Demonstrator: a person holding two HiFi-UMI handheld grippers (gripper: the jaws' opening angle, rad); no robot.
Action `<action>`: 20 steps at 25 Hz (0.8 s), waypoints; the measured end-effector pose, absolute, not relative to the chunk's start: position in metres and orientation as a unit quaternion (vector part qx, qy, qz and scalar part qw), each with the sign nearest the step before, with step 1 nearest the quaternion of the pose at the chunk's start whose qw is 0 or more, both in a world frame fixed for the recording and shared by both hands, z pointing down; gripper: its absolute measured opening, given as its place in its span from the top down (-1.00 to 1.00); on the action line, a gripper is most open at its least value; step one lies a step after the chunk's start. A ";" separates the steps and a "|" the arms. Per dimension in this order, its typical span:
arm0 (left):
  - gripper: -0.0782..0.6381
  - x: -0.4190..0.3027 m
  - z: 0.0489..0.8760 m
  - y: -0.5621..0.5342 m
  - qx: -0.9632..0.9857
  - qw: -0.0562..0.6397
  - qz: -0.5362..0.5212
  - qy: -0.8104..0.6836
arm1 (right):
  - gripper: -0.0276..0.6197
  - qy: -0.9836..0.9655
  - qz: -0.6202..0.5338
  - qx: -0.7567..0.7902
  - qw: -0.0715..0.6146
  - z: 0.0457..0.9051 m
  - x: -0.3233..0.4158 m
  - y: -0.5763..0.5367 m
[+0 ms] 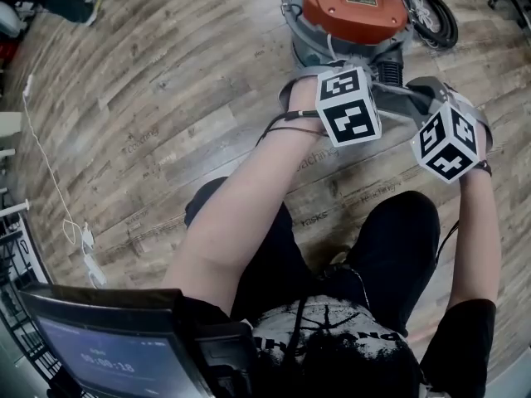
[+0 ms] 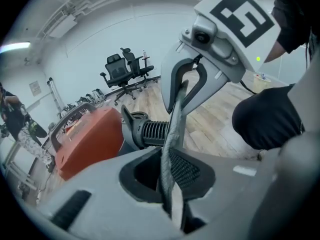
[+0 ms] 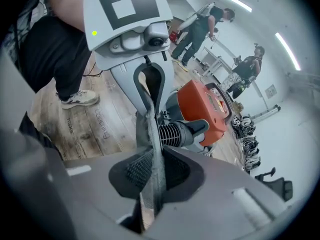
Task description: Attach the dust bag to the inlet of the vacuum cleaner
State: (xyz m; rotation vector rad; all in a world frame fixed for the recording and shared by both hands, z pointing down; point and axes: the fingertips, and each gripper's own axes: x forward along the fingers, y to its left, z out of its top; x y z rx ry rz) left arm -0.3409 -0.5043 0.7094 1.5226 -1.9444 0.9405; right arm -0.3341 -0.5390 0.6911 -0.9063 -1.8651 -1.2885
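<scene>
I have the left gripper (image 2: 171,184) with its jaws almost together, pinching one edge of the thin grey fabric dust bag (image 2: 172,144). The right gripper (image 3: 152,184) clamps the opposite edge just as narrowly. The bag is pulled into a taut band between the two grippers, which face each other close together. Just beyond that band, on the far side, stands the grey drum vacuum cleaner with the orange plastic lid (image 1: 353,11). Its black ribbed inlet (image 3: 175,131) sticks out towards me right behind the fabric, though I cannot tell whether the bag touches it. From the head view, both grippers hover low at the near side of the vacuum over the brown wooden plank floor (image 1: 166,98). A coiled black hose (image 1: 433,16) lies at the machine's far right.
</scene>
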 end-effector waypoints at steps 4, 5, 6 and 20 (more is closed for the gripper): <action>0.68 -0.333 0.694 -0.515 0.572 0.227 0.332 -0.715 | 0.77 -0.751 -0.431 -0.344 0.362 0.699 -0.337 -0.555; 0.69 -0.331 0.691 -0.518 0.575 0.221 0.330 -0.715 | 0.76 -0.756 -0.422 -0.340 0.367 0.703 -0.337 -0.559; 0.69 -0.329 0.689 -0.522 0.578 0.215 0.332 -0.714 | 0.76 -0.760 -0.417 -0.335 0.370 0.707 -0.337 -0.563; 0.68 -0.348 0.714 -0.507 0.582 0.245 0.325 -0.704 | 0.78 -0.752 -0.437 -0.340 0.357 0.691 -0.338 -0.543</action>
